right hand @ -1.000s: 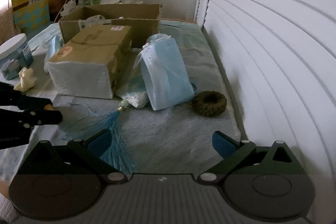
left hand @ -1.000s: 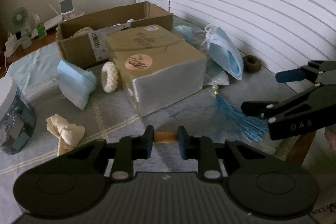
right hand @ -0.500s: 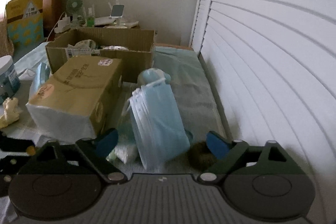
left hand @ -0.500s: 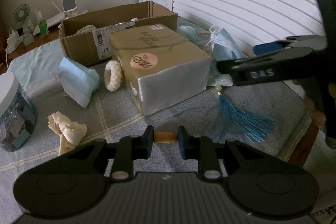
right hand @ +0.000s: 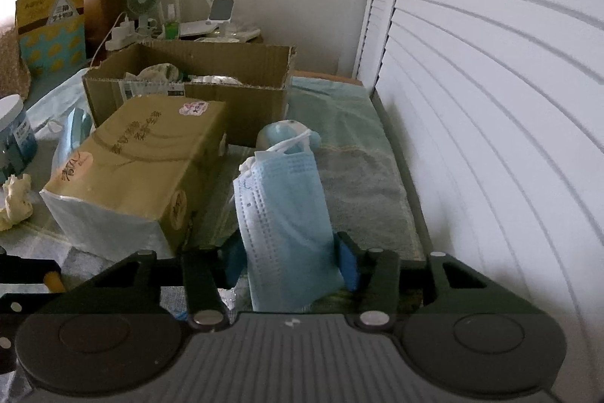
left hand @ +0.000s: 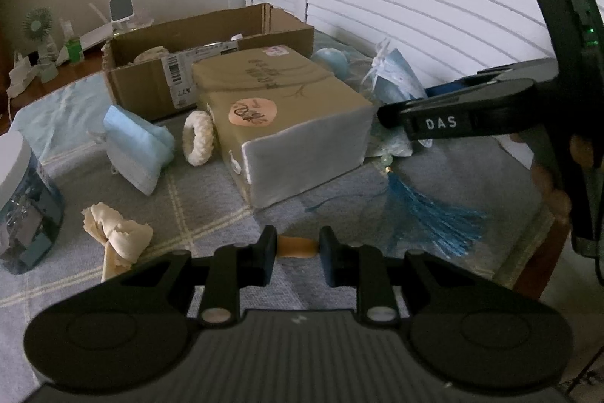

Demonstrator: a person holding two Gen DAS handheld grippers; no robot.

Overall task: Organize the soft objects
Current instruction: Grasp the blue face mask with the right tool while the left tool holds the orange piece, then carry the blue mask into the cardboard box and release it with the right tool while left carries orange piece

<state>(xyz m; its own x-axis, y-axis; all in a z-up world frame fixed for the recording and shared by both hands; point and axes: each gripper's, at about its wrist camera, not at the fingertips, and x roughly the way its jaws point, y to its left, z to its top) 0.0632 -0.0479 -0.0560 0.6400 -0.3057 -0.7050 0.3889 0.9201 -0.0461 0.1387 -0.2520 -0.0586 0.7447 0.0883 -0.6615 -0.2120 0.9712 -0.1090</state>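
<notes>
Right gripper [right hand: 288, 261] advanced from tassel [left hand: 426, 218] to mask stack [right hand: 283, 214]; jaws closing, stack between fingers. Squeeze whole stack. Left gripper [left hand: 296, 252] pinching tan piece [left hand: 296, 247].

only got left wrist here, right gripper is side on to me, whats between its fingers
Observer: A stack of blue face masks, standing upright between the right gripper fingers.
Operator: is it gripped
Observer: The jaws are closing, and both blue pads look to touch the stack's edges.
Operator: anything right of the masks
Observer: Bare green cloth shows there, up to the louvred door.
</notes>
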